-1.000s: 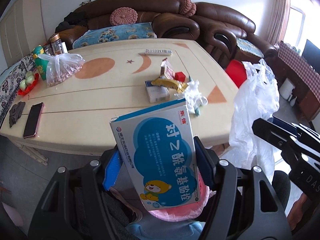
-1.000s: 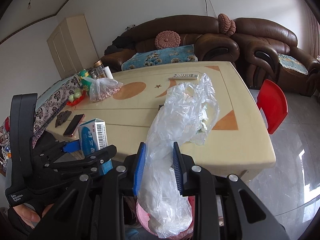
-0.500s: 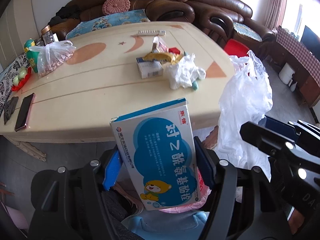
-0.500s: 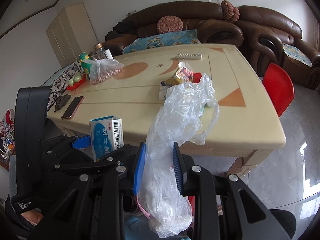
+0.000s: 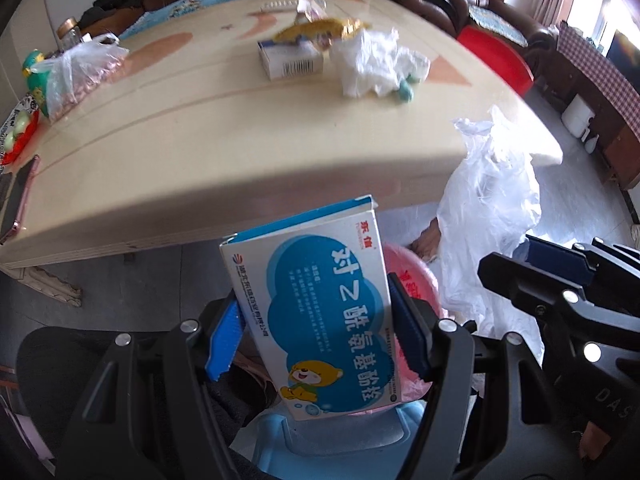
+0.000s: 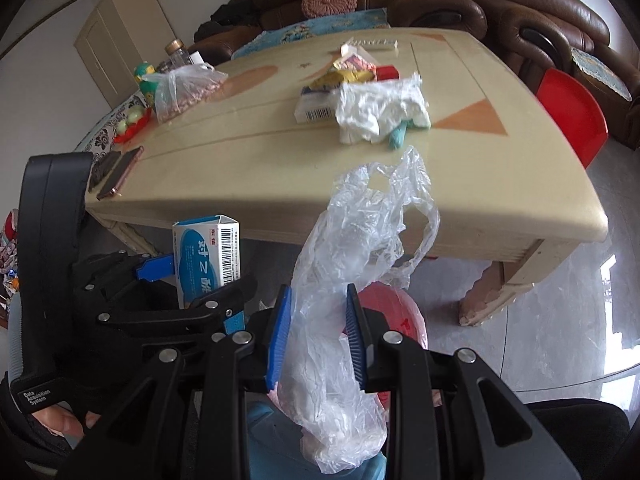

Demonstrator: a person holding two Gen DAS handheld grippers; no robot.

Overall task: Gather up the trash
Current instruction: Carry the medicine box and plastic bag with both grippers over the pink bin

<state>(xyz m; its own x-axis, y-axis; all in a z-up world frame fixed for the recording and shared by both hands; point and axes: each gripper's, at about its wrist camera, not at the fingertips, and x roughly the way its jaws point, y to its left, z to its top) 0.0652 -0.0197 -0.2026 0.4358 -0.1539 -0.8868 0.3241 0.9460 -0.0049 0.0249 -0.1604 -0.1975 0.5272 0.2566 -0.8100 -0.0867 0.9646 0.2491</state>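
My left gripper [image 5: 316, 320] is shut on a blue and white medicine box [image 5: 320, 308], held upright below the table's near edge; it also shows in the right wrist view [image 6: 206, 256]. My right gripper [image 6: 316, 336] is shut on a crumpled clear plastic bag [image 6: 352, 264], which also shows in the left wrist view [image 5: 488, 216]. A pink bin [image 5: 408, 280] sits under both. On the table lie a small white box [image 5: 290, 60], a yellow wrapper [image 5: 320, 28], crumpled white tissue [image 5: 376, 62] and a teal scrap [image 5: 406, 92].
The cream table [image 5: 200, 136] also holds a bag of nuts [image 5: 76, 76], a phone [image 5: 20, 196], a remote [image 6: 370, 43] and jars. A red chair [image 6: 572, 116] stands at the right. Brown sofas [image 6: 400, 0] line the back wall.
Both grippers have dropped lower and pulled back from the table, still holding the box and the bag. The table's near edge now sits above the box top.
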